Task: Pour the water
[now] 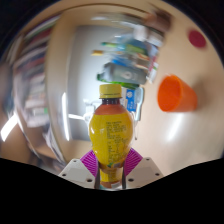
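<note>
One clear plastic bottle of yellow liquid point(110, 130), upright, clamped between gripper point(110, 165) pads; orange plastic cup point(177, 94) far right, on white table point(190, 140)

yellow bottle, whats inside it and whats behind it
The yellow bottle, gripped between the pink pads, looks full of yellow liquid up to its neck. Behind it stand cluttered items, too blurred to name; an orange cup sits beside. Whatever is directly behind is covered.

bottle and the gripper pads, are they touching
Touching. In the gripper view both pink pads press against the sides of the yellow bottle, with no gap visible on either side.
</note>
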{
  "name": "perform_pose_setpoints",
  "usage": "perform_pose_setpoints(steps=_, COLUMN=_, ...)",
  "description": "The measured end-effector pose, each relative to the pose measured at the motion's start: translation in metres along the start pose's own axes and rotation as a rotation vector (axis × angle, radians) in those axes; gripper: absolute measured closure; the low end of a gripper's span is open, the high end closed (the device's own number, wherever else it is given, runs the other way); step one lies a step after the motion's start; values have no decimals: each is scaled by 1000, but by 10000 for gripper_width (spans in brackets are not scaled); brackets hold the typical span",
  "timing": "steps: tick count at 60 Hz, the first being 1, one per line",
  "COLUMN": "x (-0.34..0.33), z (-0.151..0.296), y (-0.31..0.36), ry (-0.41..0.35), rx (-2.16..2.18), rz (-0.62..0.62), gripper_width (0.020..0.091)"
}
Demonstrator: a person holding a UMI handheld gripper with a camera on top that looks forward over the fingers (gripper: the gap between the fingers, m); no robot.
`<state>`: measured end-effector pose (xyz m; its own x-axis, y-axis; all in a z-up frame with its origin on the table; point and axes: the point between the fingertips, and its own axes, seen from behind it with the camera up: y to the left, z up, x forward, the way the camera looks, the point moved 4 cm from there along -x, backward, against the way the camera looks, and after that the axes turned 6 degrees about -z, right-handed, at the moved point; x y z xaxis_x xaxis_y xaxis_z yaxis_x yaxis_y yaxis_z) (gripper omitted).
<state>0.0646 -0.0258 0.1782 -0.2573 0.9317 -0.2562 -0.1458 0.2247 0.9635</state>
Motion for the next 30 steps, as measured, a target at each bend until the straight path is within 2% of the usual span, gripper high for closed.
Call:
perform_pose_setpoints(steps=8, x=1, z=28, y=2, ry=93, rx=529, rz=133, gripper_width=806)
perform_pose_setpoints(steps=14, x=2, z=33, y=18, ry=121, rx=708, rz=218, gripper_width=808)
perform_pose_setpoints(steps=20, x=3, z=44, y=22, ry=111, rx=833, rz=276, gripper_width=808)
perform_pose_setpoints(steps=30, x=0, z=51, y=25, ry=92, rx=898, rz=299, gripper_width=807)
